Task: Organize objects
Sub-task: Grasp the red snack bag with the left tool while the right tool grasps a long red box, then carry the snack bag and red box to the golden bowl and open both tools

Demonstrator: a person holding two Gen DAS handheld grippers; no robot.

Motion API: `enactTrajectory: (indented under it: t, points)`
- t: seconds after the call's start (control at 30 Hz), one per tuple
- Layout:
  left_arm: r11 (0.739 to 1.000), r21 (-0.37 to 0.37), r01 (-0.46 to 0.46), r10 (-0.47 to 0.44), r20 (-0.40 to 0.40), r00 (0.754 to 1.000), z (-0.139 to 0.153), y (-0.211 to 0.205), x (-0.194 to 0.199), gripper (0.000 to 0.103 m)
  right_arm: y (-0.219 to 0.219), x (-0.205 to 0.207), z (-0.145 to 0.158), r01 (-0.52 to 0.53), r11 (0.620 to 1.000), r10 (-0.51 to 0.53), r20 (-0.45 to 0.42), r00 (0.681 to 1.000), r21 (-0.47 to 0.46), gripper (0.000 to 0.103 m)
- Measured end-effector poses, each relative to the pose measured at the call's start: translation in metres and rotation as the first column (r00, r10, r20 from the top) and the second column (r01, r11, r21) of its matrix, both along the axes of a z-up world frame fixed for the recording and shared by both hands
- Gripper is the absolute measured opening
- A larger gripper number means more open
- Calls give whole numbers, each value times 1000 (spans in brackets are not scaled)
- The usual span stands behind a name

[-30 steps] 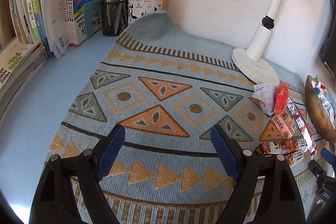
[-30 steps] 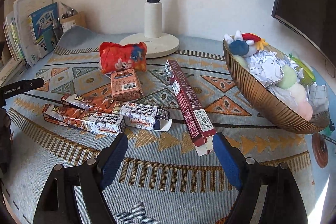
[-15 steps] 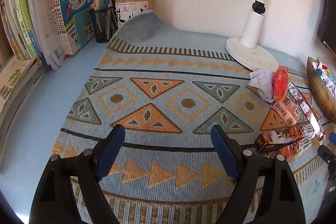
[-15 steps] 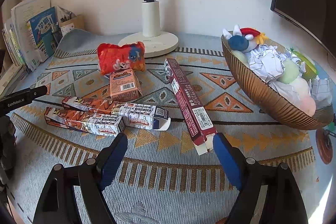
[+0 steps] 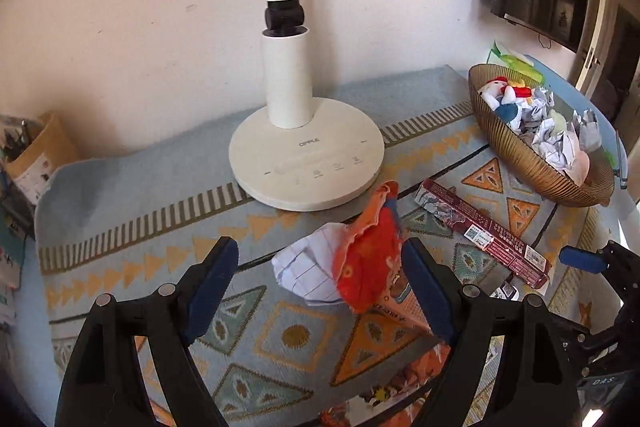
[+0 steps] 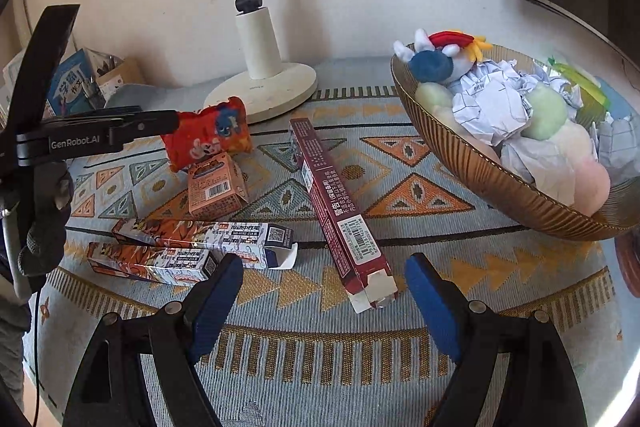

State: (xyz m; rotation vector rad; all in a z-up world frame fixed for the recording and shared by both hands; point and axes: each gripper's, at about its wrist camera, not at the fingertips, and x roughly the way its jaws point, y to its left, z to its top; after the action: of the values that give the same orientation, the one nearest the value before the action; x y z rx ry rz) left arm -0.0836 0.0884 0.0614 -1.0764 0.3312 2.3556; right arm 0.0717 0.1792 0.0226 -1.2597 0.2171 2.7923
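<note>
— Left wrist view first: what's the left gripper [image 5: 316,287] doing?
— Its jaws stand wide apart over the rug [image 5: 132,223], gripping nothing. Between the fingers, lower down, lie a crumpled paper [image 5: 308,277] and a red pouch [image 5: 370,263], just before the lamp base [image 5: 308,163].
— Anything else?
— A maroon box [image 5: 484,233] lies to the right; beyond it the bowl [image 5: 532,169] holds paper balls and plush toys.
— Right wrist view?
— The right gripper [image 6: 324,293] is also wide open and empty, hovering near the maroon box's [image 6: 336,211] open end. Two orange-patterned boxes [image 6: 200,231] lie to the left, a small box [image 6: 216,189] and the pouch [image 6: 208,139] behind them. The left gripper's [image 6: 168,121] finger reaches just beside the pouch. The bowl [image 6: 496,187] sits at the right.
</note>
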Motion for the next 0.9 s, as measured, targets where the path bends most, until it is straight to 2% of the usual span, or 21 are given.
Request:
enactTrajectory:
  t: [0.07,0.17,0.2,0.23,0.4,0.43,0.5,0.57,0.73,0.83,0.9]
  points:
    - [998,-21,51,-50,28,998,-7,14,-6,82,5,-12,-2,2,1000,-1,25,1000,-19,82]
    - [993,-59,107,-102,70,992,-17,28,-9,61,17,-28,-7,20,998,-15,69,997,-64,78]
    - [992,-72,105,-102,51,993,-18,29,-9,61,20,-32,-9,16,997,-10,75,997,-79,68]
    - [991,-81,111,-108,37,993,-18,31,-8,59,23,-36,-10,18,996,-10,87,996,-92,63]
    - [989,-67,132,-133,-1,991,-12,30,-1,38,24,-42,-12,32,997,-26,90,996,-71,51]
    - [989,-61,132,-133,-11,991,-9,28,1,35,21,-42,-12,23,998,-18,90,996,-55,43]
    - [990,-36,133,-133,-19,991,-4,24,6,19,13,-40,-11,-12,999,14,93,996,-30,24]
    - [991,0,131,-131,-3,991,0,20,9,10,7,-36,-9,-31,999,33,82,996,-18,17]
    - [991,98,93,-97,40,994,13,-3,15,8,12,-13,3,-17,997,19,20,1000,-77,17]
    - [994,89,66,-69,26,997,16,-13,19,11,16,4,9,-5,995,6,7,1000,-95,17]
    - [994,97,46,-50,44,998,15,-13,17,45,18,9,4,-3,995,5,17,1000,-101,17]
